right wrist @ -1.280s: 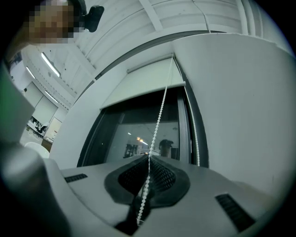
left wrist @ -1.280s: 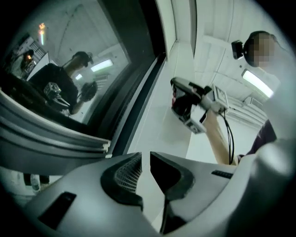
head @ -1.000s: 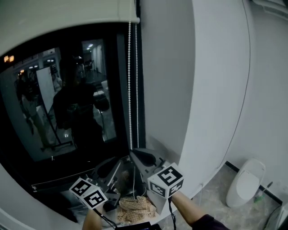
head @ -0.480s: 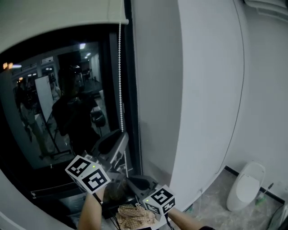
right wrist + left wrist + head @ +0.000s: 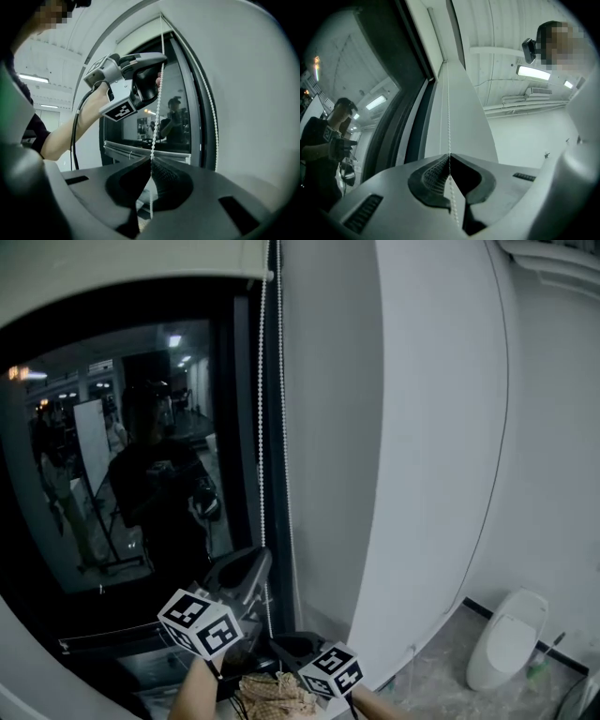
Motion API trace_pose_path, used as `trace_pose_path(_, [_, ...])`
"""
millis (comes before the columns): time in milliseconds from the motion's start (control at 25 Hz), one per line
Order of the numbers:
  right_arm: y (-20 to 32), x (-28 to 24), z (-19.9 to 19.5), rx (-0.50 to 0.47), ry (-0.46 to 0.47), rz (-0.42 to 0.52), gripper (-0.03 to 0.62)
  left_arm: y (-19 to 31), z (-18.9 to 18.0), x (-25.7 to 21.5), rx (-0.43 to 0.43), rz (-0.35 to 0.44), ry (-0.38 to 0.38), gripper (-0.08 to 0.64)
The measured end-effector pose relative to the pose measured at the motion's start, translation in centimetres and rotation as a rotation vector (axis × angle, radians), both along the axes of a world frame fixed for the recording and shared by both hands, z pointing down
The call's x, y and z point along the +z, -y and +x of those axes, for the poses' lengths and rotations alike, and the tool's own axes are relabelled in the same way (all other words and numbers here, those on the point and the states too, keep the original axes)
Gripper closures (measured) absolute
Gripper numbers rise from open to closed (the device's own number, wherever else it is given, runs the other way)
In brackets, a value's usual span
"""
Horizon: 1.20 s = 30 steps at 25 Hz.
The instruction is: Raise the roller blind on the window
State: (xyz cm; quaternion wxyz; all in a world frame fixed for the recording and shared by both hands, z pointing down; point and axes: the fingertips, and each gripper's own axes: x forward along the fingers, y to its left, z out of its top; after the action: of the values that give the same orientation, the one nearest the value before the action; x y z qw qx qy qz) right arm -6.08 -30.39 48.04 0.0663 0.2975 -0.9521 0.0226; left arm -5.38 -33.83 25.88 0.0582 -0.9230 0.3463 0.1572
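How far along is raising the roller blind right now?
Mostly done, it seems: the roller blind sits high, leaving the window glass largely uncovered. In hand: the left tongs and right tongs are both shut on the bead chain, left above right. Left: perhaps a few more pulls, then releasing the chain. The blind's top is out of view, so I can't say how many.

head view: high, facing the window [image 5: 112, 381], well back | left gripper view: tight on the bead chain [image 5: 449, 122], tilted ceilingward | right gripper view: close, looking up that same chain to the left gripper [image 5: 157, 70]
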Motion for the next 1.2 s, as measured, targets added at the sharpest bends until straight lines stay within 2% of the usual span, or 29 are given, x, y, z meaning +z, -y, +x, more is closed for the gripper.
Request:
trace_pose_path(120, [0.6, 1.5, -0.1, -0.002, -0.129, -0.017, 0.577, 1.4, -0.4, 1.7, -0.009, -0.033, 0.009, 0.543])
trace_pose_path(200, [0.9, 1.8, 0.5, 0.015, -0.148, -0.013, 0.577, 2.0, -0.8, 2.6, -0.021, -0.047, -0.001, 0.543])
trace_pose_path(320, [1.1, -1.6, 1.6, 0.048, -0.031, 0.031, 0.577, 2.2, -1.7, 3.9, -0.025, -0.069, -0.014, 0.543])
trace_pose_path(440, [1.5, -9.4, 2.4, 0.072, 0.134, 0.128, 0.577, 1.5, -2.1, 5.0, -0.013, -0.082, -0.020, 0.543])
trace_pose_path(520, [1.8, -14.6, 2.5, 0.076, 0.197, 0.207, 0.575, 0.9, -1.9, 5.7, -0.008, -0.083, -0.014, 0.543])
trace_pose_path(640, [1.6, -20.7, 1.7, 0.062, 0.238, 0.308, 0.575, 0.4, -1.6, 7.1, -0.004, -0.097, 0.003, 0.543])
trace_pose_path(760, [0.6, -24.3, 0.7, 0.050, 0.246, 0.385, 0.575, -0.2, -1.8, 8.6, 0.003, -0.122, -0.004, 0.543])
trace_pose_path(960, [-0.4, -25.6, 0.2, 0.044, 0.287, 0.426, 0.575, -0.9, -3.0, 9.0, -0.009, -0.121, -0.024, 0.543])
trace_pose_path(1200, [-1.8, -26.9, 1.7, 0.091, 0.332, 0.541, 0.578, -3.0, -5.6, 5.9, -0.060, -0.039, -0.086, 0.541])
